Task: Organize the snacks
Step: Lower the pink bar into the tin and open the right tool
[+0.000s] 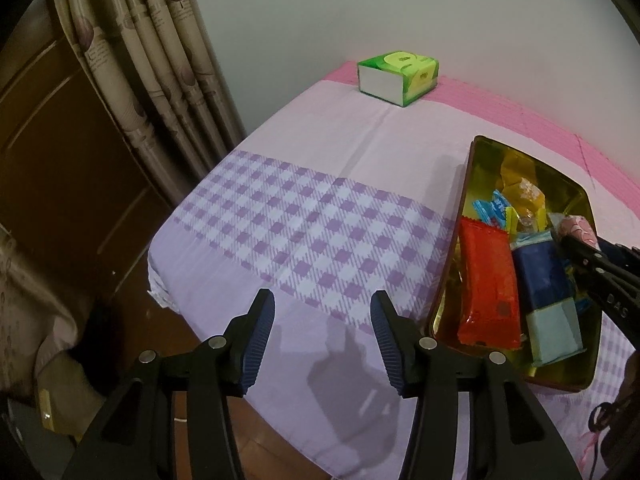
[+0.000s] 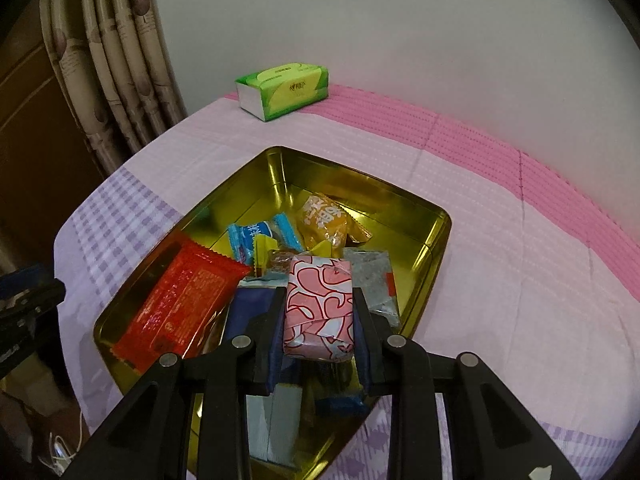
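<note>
Light, soft, crinkly: pink-patterned packet, low centre of the right wrist view above the gold tin, pinched across its short sides by the right gripper; gentle squeeze at mid-body judged best. Only in the left wrist view: left gripper spread wide, empty, over checked cloth left of the tin
</note>
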### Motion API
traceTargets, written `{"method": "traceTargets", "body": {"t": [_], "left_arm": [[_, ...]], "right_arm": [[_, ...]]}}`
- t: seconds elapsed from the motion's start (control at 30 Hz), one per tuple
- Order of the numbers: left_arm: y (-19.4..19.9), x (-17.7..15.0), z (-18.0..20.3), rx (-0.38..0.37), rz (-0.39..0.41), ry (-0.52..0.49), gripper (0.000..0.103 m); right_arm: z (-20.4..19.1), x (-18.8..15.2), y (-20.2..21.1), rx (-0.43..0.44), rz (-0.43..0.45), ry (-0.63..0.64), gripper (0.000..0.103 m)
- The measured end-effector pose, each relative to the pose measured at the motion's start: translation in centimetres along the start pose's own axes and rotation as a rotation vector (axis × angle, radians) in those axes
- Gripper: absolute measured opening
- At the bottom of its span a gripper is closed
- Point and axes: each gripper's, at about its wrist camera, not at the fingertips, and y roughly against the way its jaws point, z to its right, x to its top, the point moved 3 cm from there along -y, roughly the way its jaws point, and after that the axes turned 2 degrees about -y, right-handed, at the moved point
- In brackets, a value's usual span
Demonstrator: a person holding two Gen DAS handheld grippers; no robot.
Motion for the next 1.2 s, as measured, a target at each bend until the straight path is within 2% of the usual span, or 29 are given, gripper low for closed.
{"method": "traceTargets", "body": {"t": [0.2, 0.63, 1.2], "left_arm": [[0.0, 0.1, 0.0, -0.001, -0.003, -0.004, 0.051], [-0.1, -0.2, 0.8, -0.006, -0.010, -0.022, 0.052], [-0.3, -0.3, 1.7, -0.014, -0.018, -0.058, 0.053]], "right_arm": [[0.1, -0.4, -1.2, -0.021, -0.028, -0.012, 0.027], [0.3, -0.4, -1.6, -0.030, -0.028, -0.038, 0.030], [-0.7, -0.1, 1.4, -0.033, 0.033, -0.045, 0.065]]}}
